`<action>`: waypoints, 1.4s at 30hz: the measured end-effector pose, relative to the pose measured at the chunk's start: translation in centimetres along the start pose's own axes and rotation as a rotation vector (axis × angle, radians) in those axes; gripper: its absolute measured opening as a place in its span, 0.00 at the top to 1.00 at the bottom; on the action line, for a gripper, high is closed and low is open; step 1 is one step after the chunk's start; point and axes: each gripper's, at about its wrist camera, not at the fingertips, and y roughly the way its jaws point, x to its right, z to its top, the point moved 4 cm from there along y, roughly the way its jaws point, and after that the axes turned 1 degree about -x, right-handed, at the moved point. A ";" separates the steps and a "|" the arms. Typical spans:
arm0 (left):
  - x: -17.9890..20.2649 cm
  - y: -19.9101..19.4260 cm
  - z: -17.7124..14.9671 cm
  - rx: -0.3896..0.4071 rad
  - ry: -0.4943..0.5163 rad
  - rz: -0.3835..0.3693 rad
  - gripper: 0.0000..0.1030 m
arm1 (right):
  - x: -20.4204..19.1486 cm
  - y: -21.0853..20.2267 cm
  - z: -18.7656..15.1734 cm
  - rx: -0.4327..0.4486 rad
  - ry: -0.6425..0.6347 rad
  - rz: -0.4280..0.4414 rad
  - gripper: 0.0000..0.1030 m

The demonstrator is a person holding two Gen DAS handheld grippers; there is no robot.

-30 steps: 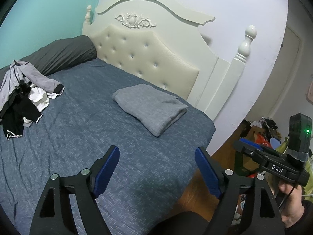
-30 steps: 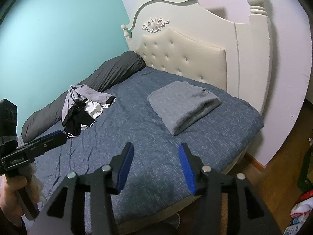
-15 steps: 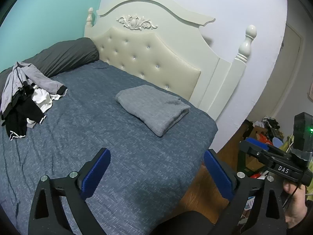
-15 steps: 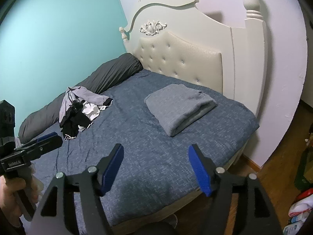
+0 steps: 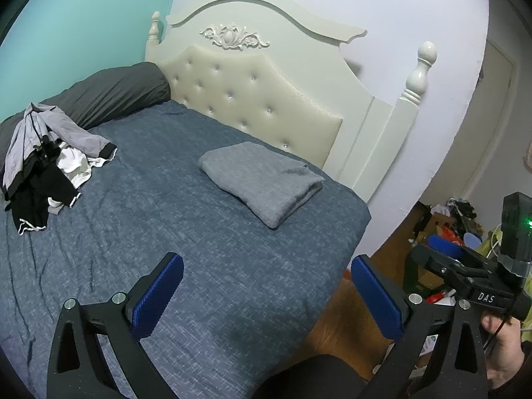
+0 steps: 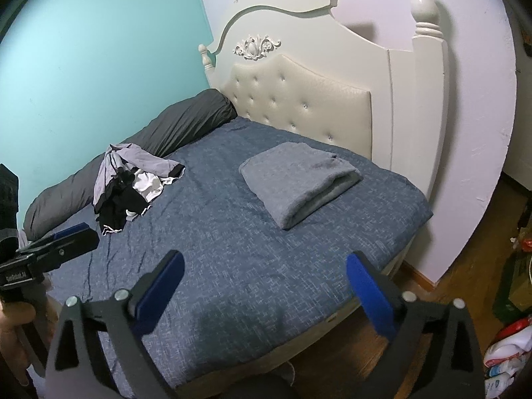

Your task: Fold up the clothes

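Both the left gripper [image 5: 266,286] and right gripper [image 6: 265,284] gape wide, just opened, empty, near the bed's [image 5: 232,276] foot; folded grey garment [image 5: 262,181] lies by the headboard [image 5: 252,99].

tongs [image 5: 266,276]: black frames; blue ribbed pads [image 5: 156,296]; silver screws

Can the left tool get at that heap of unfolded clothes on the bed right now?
Probably yes: the left tool is open and empty, and only bare bedspread lies between it and the heap of clothes.
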 end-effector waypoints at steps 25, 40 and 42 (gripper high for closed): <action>-0.2 -1.2 -0.4 0.009 0.008 0.000 0.00 | -1.0 -0.9 -0.8 0.002 -0.018 -0.011 0.00; -0.1 -1.8 -0.9 0.013 0.008 -0.010 0.00 | -1.3 -1.3 -0.9 0.011 -0.018 -0.013 0.00; -0.2 -1.8 -1.0 0.009 0.006 -0.010 0.00 | -1.2 -1.3 -0.8 0.011 -0.017 -0.013 0.00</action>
